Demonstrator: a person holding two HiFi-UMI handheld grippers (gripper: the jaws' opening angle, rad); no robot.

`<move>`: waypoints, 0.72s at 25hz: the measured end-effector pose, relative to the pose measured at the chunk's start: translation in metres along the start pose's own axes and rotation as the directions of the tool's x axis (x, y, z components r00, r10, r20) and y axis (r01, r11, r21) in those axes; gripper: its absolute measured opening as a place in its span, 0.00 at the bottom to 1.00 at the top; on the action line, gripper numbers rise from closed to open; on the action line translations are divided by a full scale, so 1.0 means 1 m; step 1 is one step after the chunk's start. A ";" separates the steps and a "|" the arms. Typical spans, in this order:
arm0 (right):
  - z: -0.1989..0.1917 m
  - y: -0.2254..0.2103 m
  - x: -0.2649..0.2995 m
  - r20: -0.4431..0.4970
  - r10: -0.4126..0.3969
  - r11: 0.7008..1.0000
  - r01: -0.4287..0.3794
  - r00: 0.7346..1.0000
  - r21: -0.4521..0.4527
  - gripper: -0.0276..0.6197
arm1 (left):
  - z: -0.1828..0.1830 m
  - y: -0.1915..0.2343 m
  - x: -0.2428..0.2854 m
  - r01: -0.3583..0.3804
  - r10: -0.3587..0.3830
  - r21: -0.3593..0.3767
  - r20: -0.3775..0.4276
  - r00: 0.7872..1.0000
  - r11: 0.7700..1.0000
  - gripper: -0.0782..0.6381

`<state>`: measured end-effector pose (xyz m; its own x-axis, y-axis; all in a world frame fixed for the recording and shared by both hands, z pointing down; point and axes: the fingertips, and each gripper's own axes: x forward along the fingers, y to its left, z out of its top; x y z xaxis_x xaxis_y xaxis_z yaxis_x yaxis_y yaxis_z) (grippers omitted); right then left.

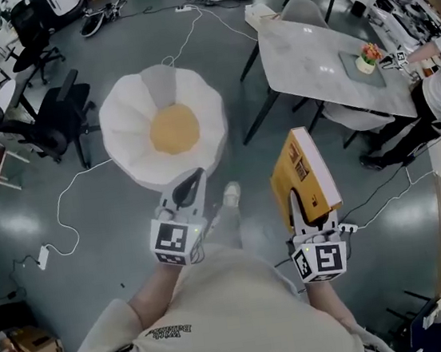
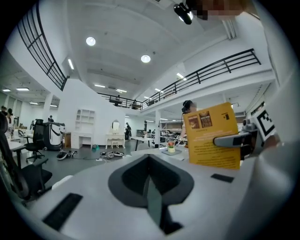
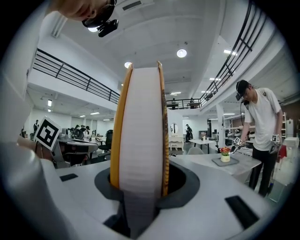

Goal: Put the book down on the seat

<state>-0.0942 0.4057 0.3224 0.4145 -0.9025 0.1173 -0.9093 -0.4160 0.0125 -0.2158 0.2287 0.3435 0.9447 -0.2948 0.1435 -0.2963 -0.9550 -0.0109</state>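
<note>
The book (image 1: 305,176) is a thick paperback with a yellow-orange cover, two small pictures near its upper edge and dark print below them; its page block is white. It stands upright on end in the air over the grey floor (image 1: 94,252), to the right of the white petal-shaped seat (image 1: 125,127) with the round orange-yellow cushion (image 1: 174,129), and well apart from it. In the right gripper view the white page edges (image 3: 140,136) face the camera, with a thin strip of cover on either side.

The right gripper (image 1: 312,214) has its jaws closed on the lower end of the book, one pad against each cover, and carries it alone. The hand behind it reaches forward from a cream sleeve, with the gripper pointing about level, slightly downward.

The left gripper (image 1: 190,187) points the same way beside it, its tip near the front rim of the seat in the head view. Its jaws (image 2: 151,187) are together with nothing between them. From the left gripper view the cover of the book (image 2: 213,136) shows at the right, clamped by the other gripper's grey finger (image 2: 232,139).
</note>
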 end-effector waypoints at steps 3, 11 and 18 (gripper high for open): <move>-0.009 -0.018 0.024 -0.018 -0.009 1.000 0.009 1.000 0.001 0.27 | -0.011 0.003 0.037 0.016 -0.016 -0.011 -0.013 1.000 1.000 0.12; -0.022 -0.066 0.137 -0.130 0.086 0.996 -0.087 0.988 -0.007 0.27 | -0.030 0.056 0.153 -0.037 0.030 -0.092 -0.080 0.996 0.995 0.12; -0.010 -0.093 0.273 -0.175 0.188 0.982 -0.189 0.966 0.015 0.27 | -0.017 0.122 0.253 -0.095 0.084 -0.091 -0.110 0.990 0.991 0.12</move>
<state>0.1035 0.1990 0.3630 0.2226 -0.9308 0.2899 -0.9705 -0.2399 -0.0253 -0.0151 0.0378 0.3955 0.8952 -0.3690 0.2500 -0.3959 -0.9159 0.0655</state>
